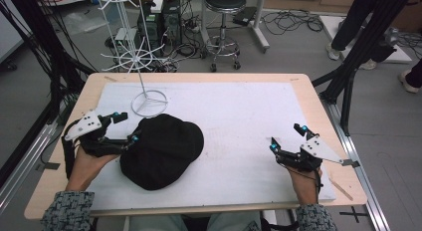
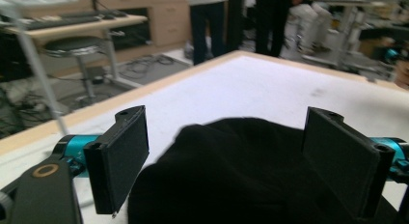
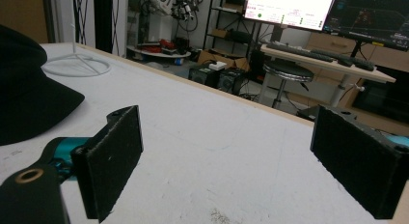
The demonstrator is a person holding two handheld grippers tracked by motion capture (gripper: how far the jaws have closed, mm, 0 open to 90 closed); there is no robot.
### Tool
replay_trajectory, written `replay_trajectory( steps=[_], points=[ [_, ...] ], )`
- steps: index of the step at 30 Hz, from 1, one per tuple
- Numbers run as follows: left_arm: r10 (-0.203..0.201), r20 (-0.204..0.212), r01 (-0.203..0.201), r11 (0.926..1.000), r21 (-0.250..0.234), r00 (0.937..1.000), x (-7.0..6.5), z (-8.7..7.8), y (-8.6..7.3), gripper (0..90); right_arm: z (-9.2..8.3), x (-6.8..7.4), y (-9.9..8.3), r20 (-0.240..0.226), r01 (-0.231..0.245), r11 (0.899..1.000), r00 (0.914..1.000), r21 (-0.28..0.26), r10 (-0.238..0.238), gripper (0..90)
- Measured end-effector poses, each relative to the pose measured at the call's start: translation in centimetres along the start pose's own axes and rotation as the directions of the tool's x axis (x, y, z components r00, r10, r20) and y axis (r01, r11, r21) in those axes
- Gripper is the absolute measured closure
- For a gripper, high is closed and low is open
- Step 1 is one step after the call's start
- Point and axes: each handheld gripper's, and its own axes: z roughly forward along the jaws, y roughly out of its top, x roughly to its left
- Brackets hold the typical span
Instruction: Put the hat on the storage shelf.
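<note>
A black cap [image 1: 161, 150] lies on the white mat [image 1: 239, 116] that covers the wooden table [image 1: 308, 84], left of the middle and towards the person's side, its brim pointing to the near edge. In the left gripper view the cap's dark crown [image 2: 251, 171] rises between the two black jaws, which stand wide apart on either side of it — whether either pad touches the cloth cannot be told. From above, the left gripper [image 1: 127, 127] sits at the cap's left edge, held in the person's left hand [image 1: 87, 161]. Just beyond the cap stands a white wire rack [image 1: 144, 57], its round base [image 1: 149, 103] on the mat near the cap's far side. The right gripper [image 1: 287, 138] is well apart from the cap, near the mat's right side, gripped by the right hand [image 1: 304, 178]; its jaws are spread and hold nothing — the right gripper view shows bare mat between them, with the cap [image 3: 29, 93] off at the left.
</note>
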Motion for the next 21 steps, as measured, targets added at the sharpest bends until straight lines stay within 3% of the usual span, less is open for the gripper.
replay_trajectory(
  steps=[5,9,17,21],
  points=[
    [0.027,0.066,-0.029,0.9989,0.036,0.9975,-0.6,0.8,-0.4,17.3,0.0,0.0,0.0,0.0,0.004,1.0,1.0,0.004,-0.004,10.3],
    [0.022,0.117,-0.027,0.999,0.037,0.9929,-0.9,1.0,-1.1,17.4,0.0,0.1,0.0,0.003,0.011,1.0,0.9999,0.004,-0.011,10.3],
    [-0.001,0.13,-0.005,0.9989,0.047,0.9916,-0.6,1.0,-2.8,17.4,0.1,0.1,0.0,0.001,0.016,1.0,0.9999,0.009,-0.016,10.3],
    [0.014,0.147,-0.025,0.997,0.074,0.989,-0.7,1.2,-3.1,18.1,0.1,0.2,0.0,0.001,0.016,1.0,0.9999,0.009,-0.016,10.3]
  ],
)
